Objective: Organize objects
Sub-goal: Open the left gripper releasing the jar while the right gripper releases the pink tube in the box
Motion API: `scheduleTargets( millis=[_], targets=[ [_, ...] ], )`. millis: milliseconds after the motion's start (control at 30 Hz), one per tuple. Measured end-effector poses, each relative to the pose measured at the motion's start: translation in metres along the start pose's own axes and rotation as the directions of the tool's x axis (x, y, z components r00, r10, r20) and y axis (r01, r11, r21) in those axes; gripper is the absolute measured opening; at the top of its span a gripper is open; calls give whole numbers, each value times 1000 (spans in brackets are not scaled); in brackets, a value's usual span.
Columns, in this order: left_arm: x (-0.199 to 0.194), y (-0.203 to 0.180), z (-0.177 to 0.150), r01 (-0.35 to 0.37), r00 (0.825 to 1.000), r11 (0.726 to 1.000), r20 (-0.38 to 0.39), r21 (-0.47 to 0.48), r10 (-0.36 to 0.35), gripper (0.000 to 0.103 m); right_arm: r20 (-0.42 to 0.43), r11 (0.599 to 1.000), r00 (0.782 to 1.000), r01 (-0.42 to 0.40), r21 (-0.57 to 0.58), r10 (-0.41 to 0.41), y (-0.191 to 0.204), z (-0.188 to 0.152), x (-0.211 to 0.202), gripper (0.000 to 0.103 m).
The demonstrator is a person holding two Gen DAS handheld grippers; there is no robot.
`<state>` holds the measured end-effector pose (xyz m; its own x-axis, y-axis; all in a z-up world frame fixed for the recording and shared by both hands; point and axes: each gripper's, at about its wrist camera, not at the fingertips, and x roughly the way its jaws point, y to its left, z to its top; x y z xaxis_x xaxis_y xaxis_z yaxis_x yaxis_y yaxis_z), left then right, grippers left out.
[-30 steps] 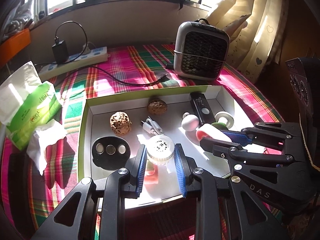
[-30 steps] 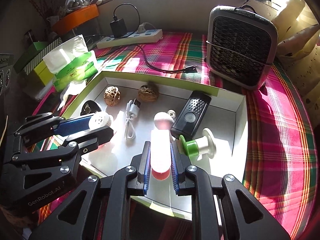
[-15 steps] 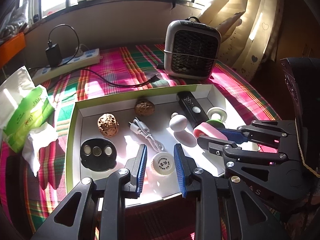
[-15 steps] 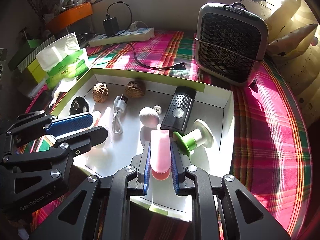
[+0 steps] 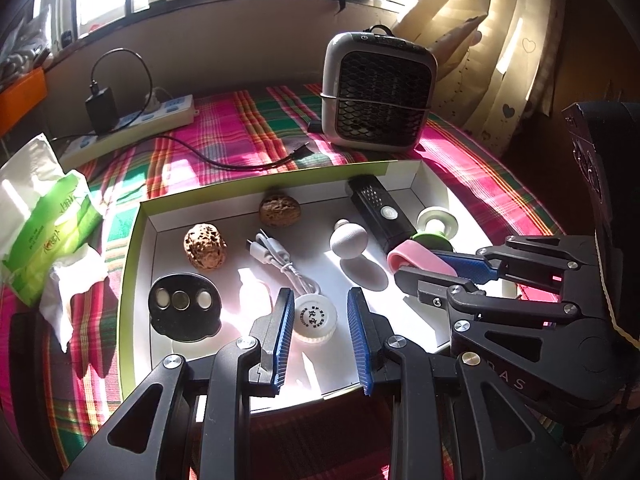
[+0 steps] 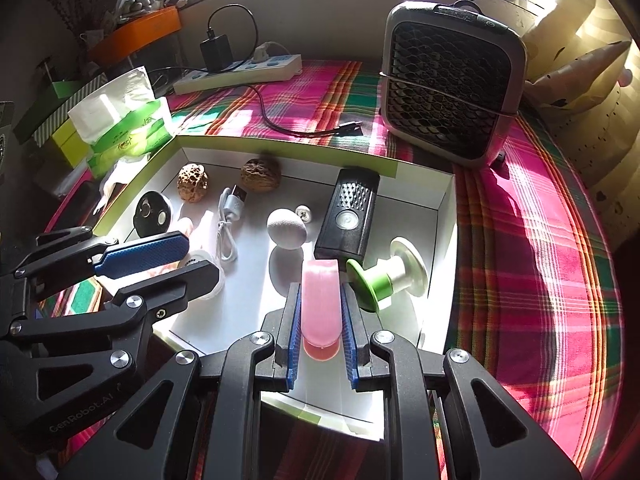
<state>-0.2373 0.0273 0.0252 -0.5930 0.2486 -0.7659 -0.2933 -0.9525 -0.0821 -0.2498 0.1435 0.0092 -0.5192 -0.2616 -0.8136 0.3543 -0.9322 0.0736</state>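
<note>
1. sunlit plaid cloth (image 5: 248,128) covers the surface below a barred window, and a shallow white tray (image 5: 136,264) with a green rim lies on it.
2. left gripper (image 5: 316,312) has its blue pads spread, with the white round cap (image 5: 316,318) lying flat on the tray floor between them and touching neither pad.
3. right gripper (image 6: 320,312) is pressed onto the pink tube (image 6: 320,300), holding it above the tray's near edge.
4. a second ago the cap stood raised on a pink base between the left pads; now it lies lower, with printed characters facing up, and the left gripper has drawn back toward the near rim.
5. the pink tube has stayed clamped in the right gripper throughout.
6. outward in the tray lie a white cable (image 5: 280,260), a white ball (image 5: 349,240), a black remote (image 5: 378,210), a green-and-white spool (image 6: 384,276), two walnuts (image 5: 205,245) and a black oval holder (image 5: 184,306).
7. the left view shows the cap's printed face; the right view hides most of the cap behind the left gripper's fingers (image 6: 144,256).
8. only the right view shows an orange box (image 6: 138,36) on the far ledge clearly; both show the grey fan heater (image 6: 452,92), power strip (image 5: 132,128) and tissue pack (image 5: 48,216).
</note>
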Motion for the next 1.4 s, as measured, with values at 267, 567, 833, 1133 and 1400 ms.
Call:
scheduleTargets(
  millis=[267,567,833,1133,1400],
  targets=[
    [0,1,-1,0,1000,1000,1,-4,0,25,-4,1000,1000,6,-1,-6,0,-1,0,19],
    [0,1,-1,-4,1000,1000,-1,-5,4,25,-7,1000,1000,8,15,-8,-1,-3,0,19],
    [-1,0,-6,-30,1000,1000,-9,-6,30,29,0,1000,1000,16,22,-16,0,-6,-3,32],
    [-14,1,-9,-73,997,997,16,-23,73,32,30,999,999,31,42,-33,1,-14,-16,39],
    [-31,-1,-21,-108,993,993,47,-43,110,33,78,996,994,72,56,-76,9,-25,-36,42]
  ],
)
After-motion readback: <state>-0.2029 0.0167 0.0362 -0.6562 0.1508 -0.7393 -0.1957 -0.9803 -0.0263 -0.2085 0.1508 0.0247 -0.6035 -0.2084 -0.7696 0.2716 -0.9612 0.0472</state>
